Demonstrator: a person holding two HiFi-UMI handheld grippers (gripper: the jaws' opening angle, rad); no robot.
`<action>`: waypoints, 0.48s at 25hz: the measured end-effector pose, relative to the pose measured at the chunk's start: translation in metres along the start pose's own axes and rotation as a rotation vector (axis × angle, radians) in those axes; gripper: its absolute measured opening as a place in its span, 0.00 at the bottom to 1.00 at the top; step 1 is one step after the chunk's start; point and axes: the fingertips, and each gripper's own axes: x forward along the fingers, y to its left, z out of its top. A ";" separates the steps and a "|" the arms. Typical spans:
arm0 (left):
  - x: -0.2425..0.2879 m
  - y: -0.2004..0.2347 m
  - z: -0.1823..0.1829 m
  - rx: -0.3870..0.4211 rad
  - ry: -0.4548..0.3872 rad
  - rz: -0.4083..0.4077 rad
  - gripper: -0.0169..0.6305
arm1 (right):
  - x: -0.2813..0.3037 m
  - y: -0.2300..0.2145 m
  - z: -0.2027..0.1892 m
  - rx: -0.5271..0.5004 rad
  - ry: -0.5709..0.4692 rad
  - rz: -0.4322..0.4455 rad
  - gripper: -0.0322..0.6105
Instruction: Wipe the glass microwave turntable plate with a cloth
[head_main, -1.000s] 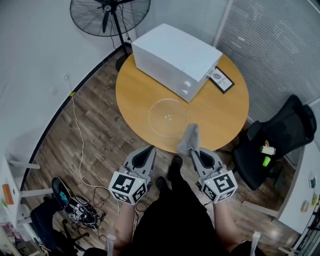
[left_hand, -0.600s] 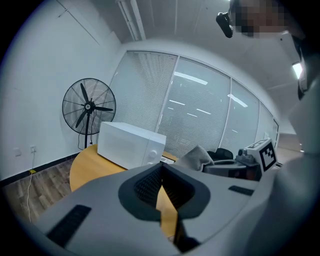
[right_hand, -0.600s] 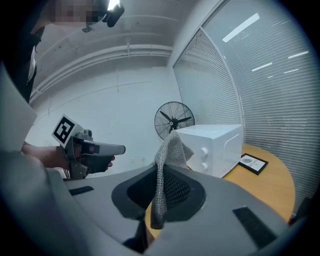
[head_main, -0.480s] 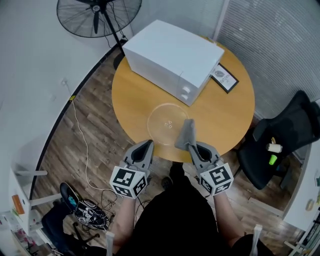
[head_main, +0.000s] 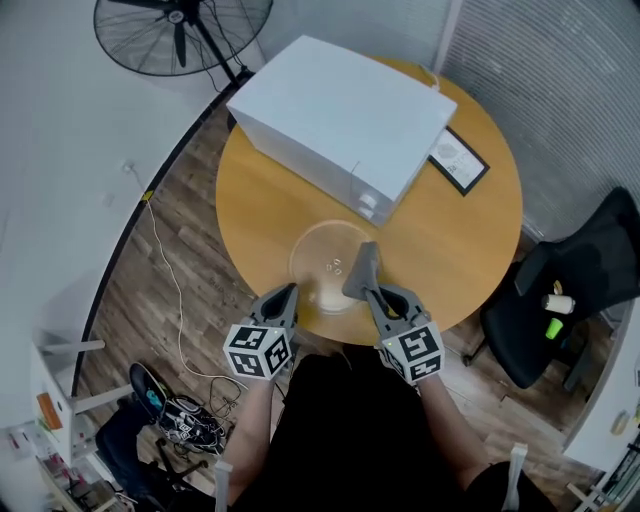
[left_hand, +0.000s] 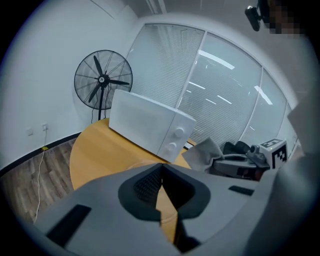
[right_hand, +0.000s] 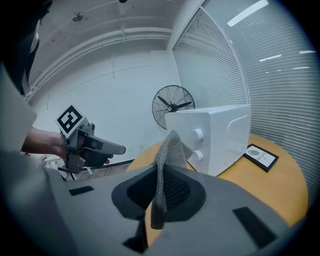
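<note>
The clear glass turntable plate (head_main: 330, 265) lies flat on the round wooden table (head_main: 255, 215), near its front edge. My right gripper (head_main: 370, 290) is shut on a grey cloth (head_main: 360, 270), which stands up from the jaws over the plate's right part; the same cloth (right_hand: 165, 160) shows pinched between the pads in the right gripper view. My left gripper (head_main: 288, 295) is shut and holds nothing, its tips at the plate's near left rim. In the left gripper view the jaws (left_hand: 161, 187) meet, with the table behind them.
A white microwave (head_main: 340, 115) stands at the back of the table, its knobs facing the plate. A framed card (head_main: 458, 160) lies to its right. A black chair (head_main: 585, 290) stands right of the table, a fan (head_main: 180, 30) behind it, a cable on the floor at left.
Both grippers have come forward and down, from off the table's front edge to the plate. The cloth went with the right gripper and now hangs over the plate.
</note>
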 end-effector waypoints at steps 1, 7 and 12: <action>0.005 0.005 -0.004 -0.014 0.016 0.013 0.02 | 0.006 -0.003 -0.003 -0.010 0.016 0.003 0.08; 0.028 0.031 -0.030 -0.108 0.089 0.042 0.02 | 0.039 -0.020 -0.026 -0.064 0.107 -0.014 0.08; 0.041 0.050 -0.055 -0.169 0.146 0.050 0.09 | 0.060 -0.030 -0.051 -0.102 0.187 -0.053 0.08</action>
